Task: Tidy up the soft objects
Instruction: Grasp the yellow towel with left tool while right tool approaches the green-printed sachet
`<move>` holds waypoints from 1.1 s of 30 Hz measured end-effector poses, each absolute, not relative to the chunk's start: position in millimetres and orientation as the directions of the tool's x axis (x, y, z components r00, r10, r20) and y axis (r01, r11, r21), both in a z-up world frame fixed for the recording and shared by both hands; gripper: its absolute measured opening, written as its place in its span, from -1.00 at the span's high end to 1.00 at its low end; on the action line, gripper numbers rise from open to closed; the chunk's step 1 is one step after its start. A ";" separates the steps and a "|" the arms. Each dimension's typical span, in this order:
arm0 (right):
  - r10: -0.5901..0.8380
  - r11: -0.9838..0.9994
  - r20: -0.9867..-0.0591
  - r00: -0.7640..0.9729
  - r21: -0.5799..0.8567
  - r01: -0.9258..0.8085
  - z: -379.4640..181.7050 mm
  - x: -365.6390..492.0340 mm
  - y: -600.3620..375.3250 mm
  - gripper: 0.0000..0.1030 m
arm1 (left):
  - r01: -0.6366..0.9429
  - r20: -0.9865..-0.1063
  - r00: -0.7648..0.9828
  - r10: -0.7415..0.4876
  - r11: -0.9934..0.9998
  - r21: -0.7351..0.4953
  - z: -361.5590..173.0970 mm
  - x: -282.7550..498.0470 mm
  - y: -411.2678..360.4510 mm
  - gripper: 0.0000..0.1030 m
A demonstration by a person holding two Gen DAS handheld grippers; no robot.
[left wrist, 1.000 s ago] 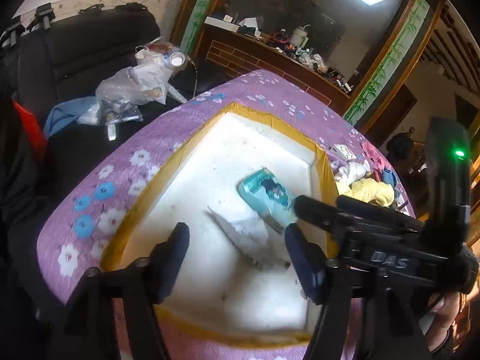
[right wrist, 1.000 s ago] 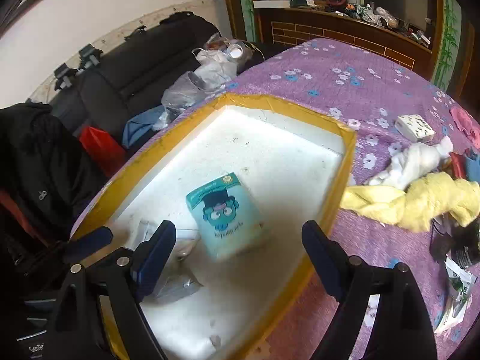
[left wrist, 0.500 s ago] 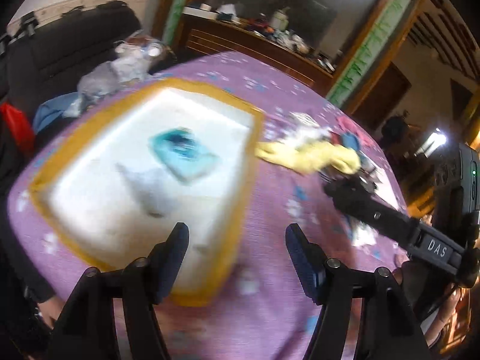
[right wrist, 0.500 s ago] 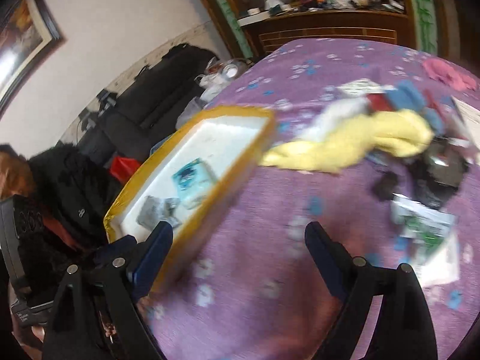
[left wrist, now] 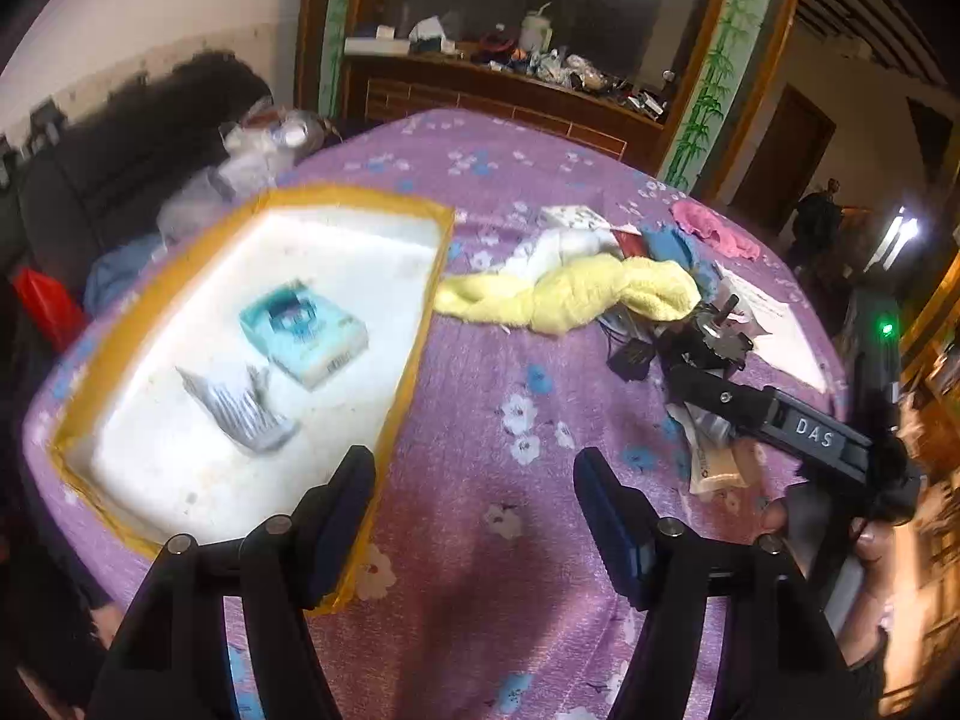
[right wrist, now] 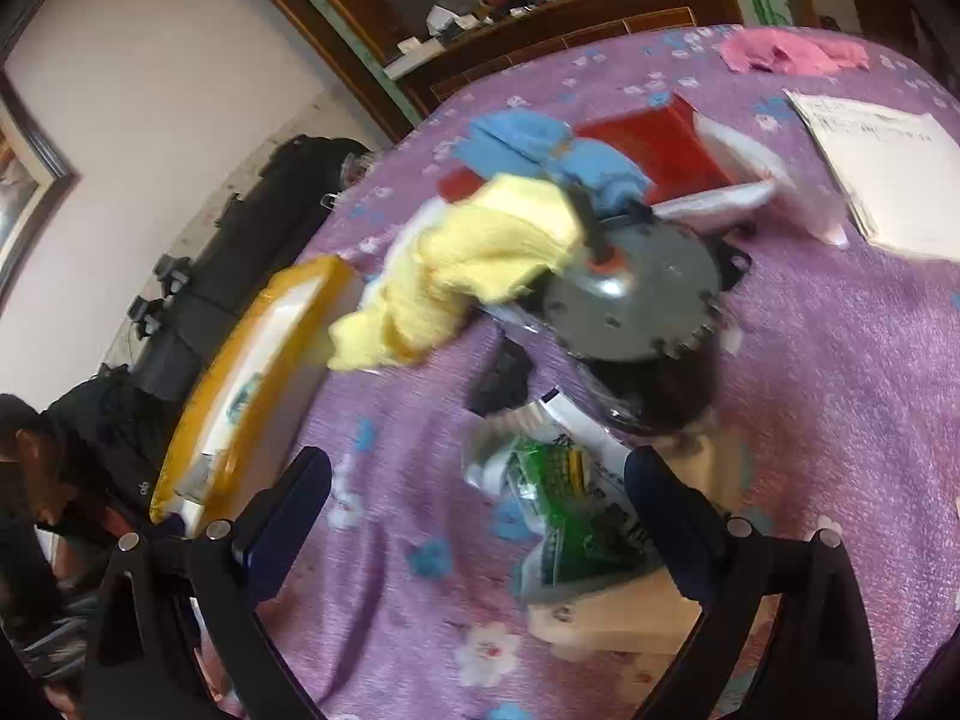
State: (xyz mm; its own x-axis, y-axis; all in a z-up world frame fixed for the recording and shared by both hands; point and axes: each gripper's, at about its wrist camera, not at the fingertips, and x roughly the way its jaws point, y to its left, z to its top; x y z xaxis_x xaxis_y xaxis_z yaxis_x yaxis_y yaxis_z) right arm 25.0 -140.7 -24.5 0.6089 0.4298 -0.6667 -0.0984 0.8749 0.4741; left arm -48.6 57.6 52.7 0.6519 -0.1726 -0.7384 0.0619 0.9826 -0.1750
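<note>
A white tray with a yellow rim (left wrist: 414, 330) (right wrist: 252, 372) lies on the purple flowered cloth. It holds a teal tissue pack (left wrist: 303, 333) and a crumpled silver wrapper (left wrist: 240, 405). A yellow towel (left wrist: 570, 297) (right wrist: 474, 264) lies right of the tray, with a white cloth (left wrist: 558, 246), a blue cloth (right wrist: 540, 147) and a pink cloth (left wrist: 714, 228) (right wrist: 786, 54) beyond. My left gripper (left wrist: 474, 516) is open and empty over bare cloth near the tray's corner. My right gripper (right wrist: 480, 510) is open and empty above a green-printed packet (right wrist: 576, 516).
A grey toothed disc (right wrist: 636, 300), a red box (right wrist: 648, 144), white papers (right wrist: 888, 174) and a black item (right wrist: 501, 381) lie in the pile. A black sofa with bags (left wrist: 180, 144) stands left of the table. A cluttered wooden shelf (left wrist: 510, 66) is behind.
Both grippers have swung right, away from the tray toward the pile. The tray now sits at the left of both views. Both grippers stay open.
</note>
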 end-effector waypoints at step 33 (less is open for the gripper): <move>0.290 0.912 -0.741 0.605 0.406 0.060 -31.9 20.0 -165.6 -0.71 | 0.182 -0.750 0.564 -0.347 0.937 -0.297 30.7 11.4 17.4 -0.39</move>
State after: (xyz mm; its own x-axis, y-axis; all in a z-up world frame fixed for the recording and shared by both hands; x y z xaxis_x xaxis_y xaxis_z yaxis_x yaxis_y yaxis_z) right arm 20.0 -165.6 -31.9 0.6052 0.2897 -0.7415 0.0604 0.9120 0.4057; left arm 11.4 17.4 30.7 0.5636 -0.3472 -0.7495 0.1821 0.9373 -0.2972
